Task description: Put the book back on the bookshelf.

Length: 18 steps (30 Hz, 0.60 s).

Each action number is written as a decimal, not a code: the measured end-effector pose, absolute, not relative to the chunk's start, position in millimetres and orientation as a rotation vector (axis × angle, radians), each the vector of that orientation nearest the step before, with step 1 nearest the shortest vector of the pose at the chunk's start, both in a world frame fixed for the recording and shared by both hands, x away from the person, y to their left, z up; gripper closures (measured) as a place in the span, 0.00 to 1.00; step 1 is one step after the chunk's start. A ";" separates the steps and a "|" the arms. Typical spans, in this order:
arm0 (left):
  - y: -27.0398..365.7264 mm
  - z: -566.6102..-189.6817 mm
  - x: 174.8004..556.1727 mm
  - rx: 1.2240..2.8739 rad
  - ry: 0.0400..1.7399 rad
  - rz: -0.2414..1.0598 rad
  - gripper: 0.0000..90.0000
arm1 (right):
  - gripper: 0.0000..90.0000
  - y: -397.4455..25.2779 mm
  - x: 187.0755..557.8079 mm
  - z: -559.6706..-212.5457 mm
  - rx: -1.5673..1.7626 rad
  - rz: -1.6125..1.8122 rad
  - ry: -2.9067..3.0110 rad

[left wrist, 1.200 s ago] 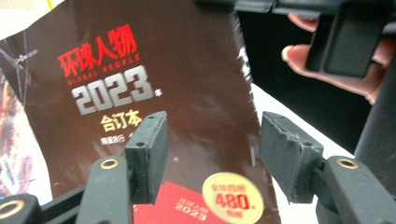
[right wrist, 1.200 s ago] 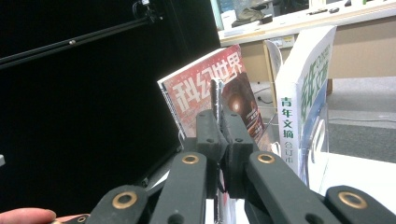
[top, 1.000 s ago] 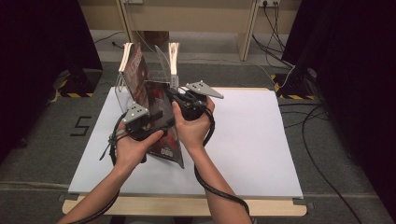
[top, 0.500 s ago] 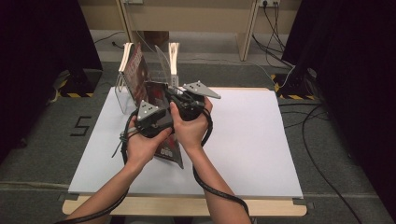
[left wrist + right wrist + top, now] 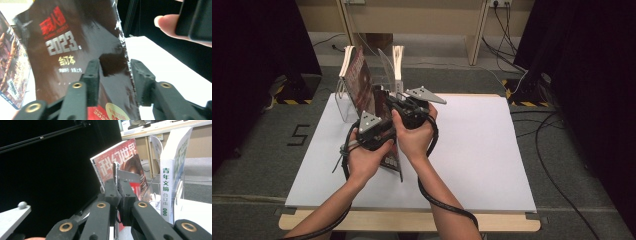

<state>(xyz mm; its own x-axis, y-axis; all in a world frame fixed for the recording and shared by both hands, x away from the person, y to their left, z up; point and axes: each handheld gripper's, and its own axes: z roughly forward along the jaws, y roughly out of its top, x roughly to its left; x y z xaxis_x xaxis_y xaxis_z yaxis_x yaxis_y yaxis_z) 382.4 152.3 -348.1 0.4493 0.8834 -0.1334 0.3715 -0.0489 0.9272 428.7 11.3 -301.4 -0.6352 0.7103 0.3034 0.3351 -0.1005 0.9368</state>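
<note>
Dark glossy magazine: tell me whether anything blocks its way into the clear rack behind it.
Nothing visible blocks it. The dark glossy magazine, pinched by the right gripper, stands before the clear plastic rack, where a red magazine leans at the left and a white book stands at the right, an open gap between them.

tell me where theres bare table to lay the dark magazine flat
The white table is bare on its whole right half, from the right hand-held gripper out to the right edge. A smaller free strip runs along the near edge, left of the left hand. It is crowded at the far left corner, around the clear rack with its magazines.
</note>
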 end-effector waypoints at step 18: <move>194.3 -350.6 373.8 1.576 1.146 0.571 0.96 | 0.82 15.0 424.9 -294.2 1.073 1.815 1.959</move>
